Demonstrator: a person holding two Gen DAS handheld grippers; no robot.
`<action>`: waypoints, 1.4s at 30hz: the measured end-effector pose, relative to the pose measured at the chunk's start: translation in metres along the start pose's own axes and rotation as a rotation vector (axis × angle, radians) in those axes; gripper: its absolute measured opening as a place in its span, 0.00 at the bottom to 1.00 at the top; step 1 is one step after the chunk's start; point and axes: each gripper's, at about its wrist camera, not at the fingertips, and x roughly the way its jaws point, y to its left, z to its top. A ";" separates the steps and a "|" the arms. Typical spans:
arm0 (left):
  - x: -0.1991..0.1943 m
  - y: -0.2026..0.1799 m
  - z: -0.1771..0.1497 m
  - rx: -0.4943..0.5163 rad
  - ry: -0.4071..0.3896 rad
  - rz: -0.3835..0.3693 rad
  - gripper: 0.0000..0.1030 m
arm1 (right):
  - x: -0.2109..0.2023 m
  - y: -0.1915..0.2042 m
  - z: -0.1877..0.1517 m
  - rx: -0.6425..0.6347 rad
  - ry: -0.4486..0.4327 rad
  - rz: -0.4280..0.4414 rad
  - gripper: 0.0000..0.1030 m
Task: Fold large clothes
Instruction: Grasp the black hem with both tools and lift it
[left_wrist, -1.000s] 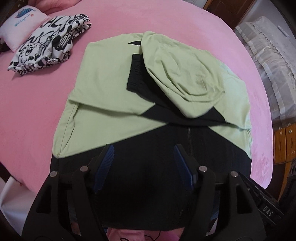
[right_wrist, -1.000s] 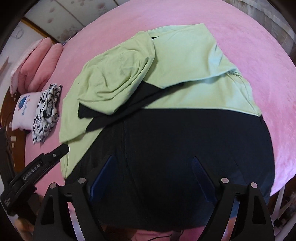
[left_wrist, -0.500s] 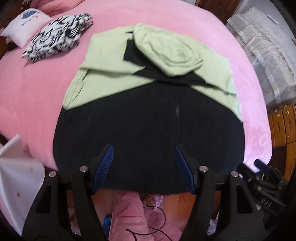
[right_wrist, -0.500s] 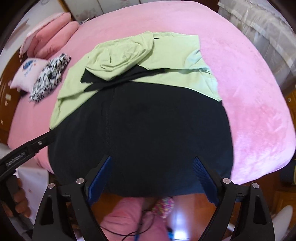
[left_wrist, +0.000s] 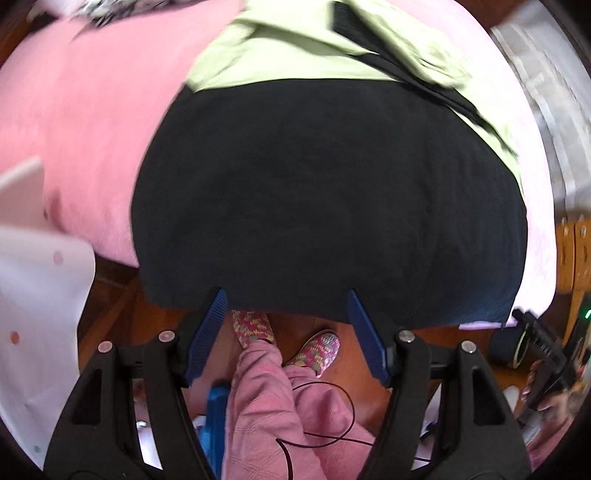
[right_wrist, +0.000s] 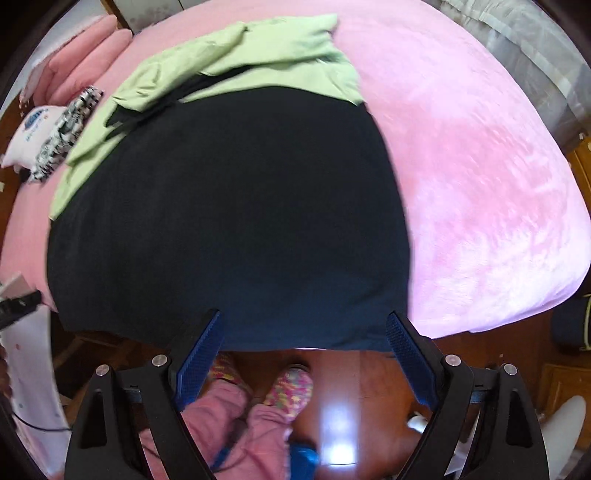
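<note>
A large black and light green hooded garment (left_wrist: 325, 192) (right_wrist: 229, 221) lies flat on the pink bed, its black hem hanging at the near edge. Its green sleeves and hood (right_wrist: 251, 62) are folded in at the far end. My left gripper (left_wrist: 286, 306) stands open just over the hem's edge, nothing between its blue pads. My right gripper (right_wrist: 303, 328) is open wider at the hem further right, also holding nothing. Both point steeply down.
The pink bed (right_wrist: 480, 177) has bare room right of the garment. A folded black and white cloth (right_wrist: 66, 129) and a white pillow (right_wrist: 29, 129) lie far left. A person's pink trousers (left_wrist: 273, 406) and patterned slippers (left_wrist: 317, 347) stand on the wooden floor below.
Both grippers have drawn back from over the garment's middle to its near hem and sunk a little. The floor and the person's legs have come into view. Jaws stay as they were.
</note>
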 end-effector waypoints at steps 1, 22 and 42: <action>0.002 0.007 -0.001 -0.021 -0.005 -0.005 0.63 | 0.004 -0.007 -0.001 -0.017 0.003 -0.006 0.87; 0.056 0.119 -0.016 -0.170 -0.038 -0.226 0.63 | 0.060 -0.073 0.009 0.021 0.109 0.087 0.66; 0.084 0.178 0.017 -0.088 0.075 -0.155 0.63 | 0.055 -0.060 0.008 -0.005 0.123 0.044 0.45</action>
